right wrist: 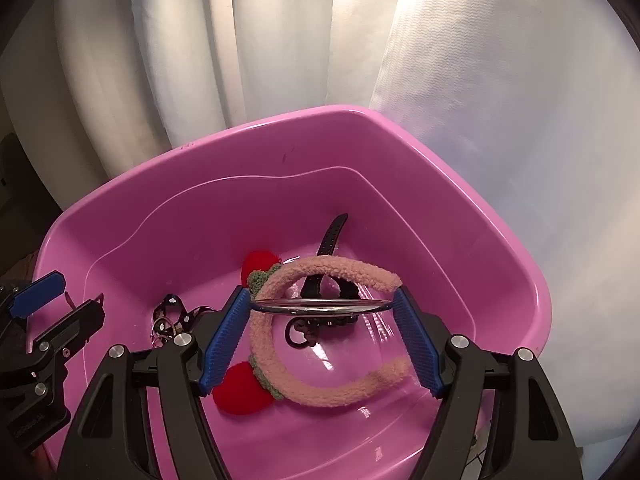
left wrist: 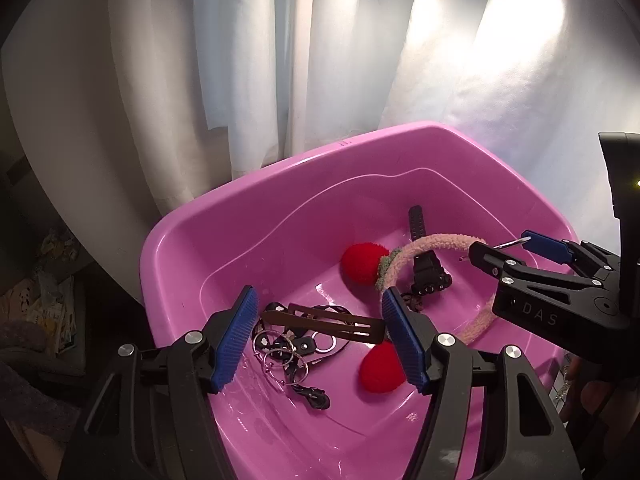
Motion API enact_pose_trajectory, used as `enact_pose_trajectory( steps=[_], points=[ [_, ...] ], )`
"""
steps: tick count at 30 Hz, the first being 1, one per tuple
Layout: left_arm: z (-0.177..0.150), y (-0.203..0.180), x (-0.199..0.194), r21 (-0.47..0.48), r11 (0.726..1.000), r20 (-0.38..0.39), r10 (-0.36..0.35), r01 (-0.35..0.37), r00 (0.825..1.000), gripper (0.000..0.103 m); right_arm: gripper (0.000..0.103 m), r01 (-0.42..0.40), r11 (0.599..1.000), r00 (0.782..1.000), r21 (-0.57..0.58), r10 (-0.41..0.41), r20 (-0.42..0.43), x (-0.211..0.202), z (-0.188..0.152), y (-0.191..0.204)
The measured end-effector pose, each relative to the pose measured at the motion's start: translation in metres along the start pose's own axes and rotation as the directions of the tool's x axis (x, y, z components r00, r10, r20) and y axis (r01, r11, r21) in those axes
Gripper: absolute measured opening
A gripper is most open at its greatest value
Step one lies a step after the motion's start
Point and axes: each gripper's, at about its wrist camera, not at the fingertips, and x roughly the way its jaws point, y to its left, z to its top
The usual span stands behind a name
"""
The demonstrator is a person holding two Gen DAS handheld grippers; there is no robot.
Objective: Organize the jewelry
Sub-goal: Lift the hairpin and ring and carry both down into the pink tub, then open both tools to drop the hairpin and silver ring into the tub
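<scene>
A pink plastic tub (left wrist: 256, 196) (right wrist: 460, 184) holds jewelry: a fuzzy pink headband (left wrist: 432, 242) (right wrist: 320, 394) with red pom-poms (left wrist: 362, 262), a black watch (left wrist: 428, 274) (right wrist: 332, 236), a brown hair clip (left wrist: 328, 320) and a tangle of key rings and black straps (left wrist: 288, 356). My left gripper (left wrist: 318, 338) is open over the clip and rings, holding nothing. My right gripper (right wrist: 322, 330) is shut on a silver bangle (right wrist: 320, 306), held across its fingertips above the headband. It also shows at the right of the left wrist view (left wrist: 506, 248).
White curtains (left wrist: 280, 60) hang behind the tub. A white cloth (right wrist: 540, 160) covers the surface to the right. Dark clutter (left wrist: 48, 312) lies at the far left.
</scene>
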Motion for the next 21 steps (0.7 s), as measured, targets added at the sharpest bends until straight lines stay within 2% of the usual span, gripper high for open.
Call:
enact_pose_trajectory(
  steps=[4,21],
  points=[
    [0.0003,0.0014,-0.0002,-0.016,1.000,-0.005,0.006,-0.006,1.000,0.076,0.071,0.008,1.000,1.000,-0.003,-0.008,-0.004,0.0003,-0.0003,-0.0001],
    [-0.0005,0.0016,-0.0007,-0.024,1.000,-0.003,0.019,-0.019,1.000,0.076,0.071,0.024,1.000,1.000,-0.012,-0.024,-0.002,-0.0045,-0.0001,-0.0009]
  ],
)
